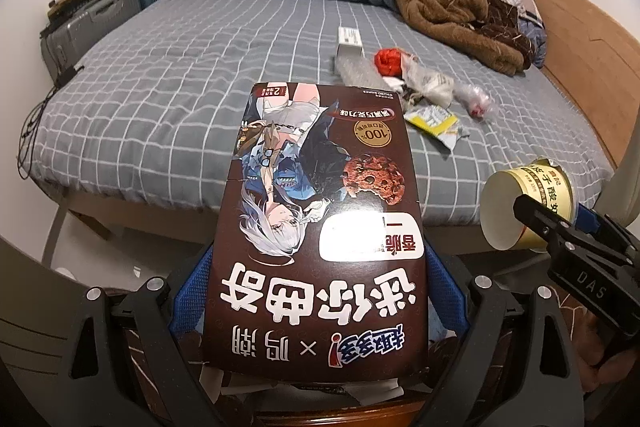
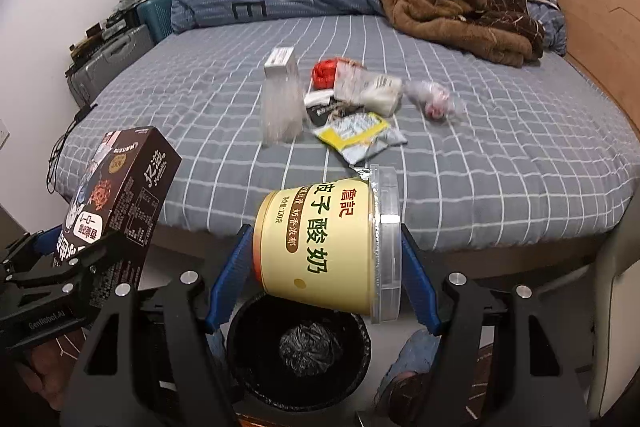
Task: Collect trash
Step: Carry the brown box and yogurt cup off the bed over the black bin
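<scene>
Trash is split between both hands and the bed (image 2: 500,147): the right gripper (image 2: 326,259) has its blue fingers (image 2: 230,267) clamped on a yellow yogurt cup (image 2: 320,247), held sideways at lower centre right above the black-lined bin (image 2: 300,343), likely for dropping. At lower left, the left gripper (image 1: 316,291) pinches a brown cookie box (image 1: 316,227) by its lower end, near the same bin. Wrappers (image 2: 356,135), a red wad (image 2: 326,73) and a clear pack (image 2: 282,107) lie mid-frame on the checked sheet, not yet collected.

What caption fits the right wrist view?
Right gripper holds a yogurt cup sideways above a black bin; wrappers litter the bed.
</scene>
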A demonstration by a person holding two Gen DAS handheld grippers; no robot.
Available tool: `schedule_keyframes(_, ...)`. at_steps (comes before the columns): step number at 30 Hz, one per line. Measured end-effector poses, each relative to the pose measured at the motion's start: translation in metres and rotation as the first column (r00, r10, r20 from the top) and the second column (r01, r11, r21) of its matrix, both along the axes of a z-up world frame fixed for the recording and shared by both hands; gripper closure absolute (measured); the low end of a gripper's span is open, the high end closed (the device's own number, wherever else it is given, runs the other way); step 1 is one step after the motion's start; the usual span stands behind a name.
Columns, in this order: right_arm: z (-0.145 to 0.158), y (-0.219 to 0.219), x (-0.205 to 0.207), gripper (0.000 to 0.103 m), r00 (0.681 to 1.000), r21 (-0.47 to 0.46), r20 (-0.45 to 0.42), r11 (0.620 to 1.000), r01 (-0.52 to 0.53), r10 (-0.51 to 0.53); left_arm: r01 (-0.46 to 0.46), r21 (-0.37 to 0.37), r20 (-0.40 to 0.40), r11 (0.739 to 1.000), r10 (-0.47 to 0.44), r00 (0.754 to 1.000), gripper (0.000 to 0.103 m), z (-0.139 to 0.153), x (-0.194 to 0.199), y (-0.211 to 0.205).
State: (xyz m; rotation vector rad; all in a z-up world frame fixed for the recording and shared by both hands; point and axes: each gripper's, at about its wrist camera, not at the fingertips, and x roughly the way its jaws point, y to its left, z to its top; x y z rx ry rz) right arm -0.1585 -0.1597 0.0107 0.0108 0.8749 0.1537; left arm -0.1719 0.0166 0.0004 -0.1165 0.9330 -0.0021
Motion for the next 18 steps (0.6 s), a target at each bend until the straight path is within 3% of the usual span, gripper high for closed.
schedule_keyframes(8,-0.025,0.005,-0.012,0.036,0.998,0.011,-0.060,1.000,-0.027,0.027,0.007,0.022,-0.035,1.000,-0.006,0.999,0.014,-0.019,-0.009,-0.001)
schedule_keyframes(18,-0.067,0.011,-0.017,0.036,0.985,0.016,-0.164,0.999,-0.048,0.050,0.012,0.045,-0.128,0.999,-0.006,0.992,0.014,-0.065,-0.010,0.006)
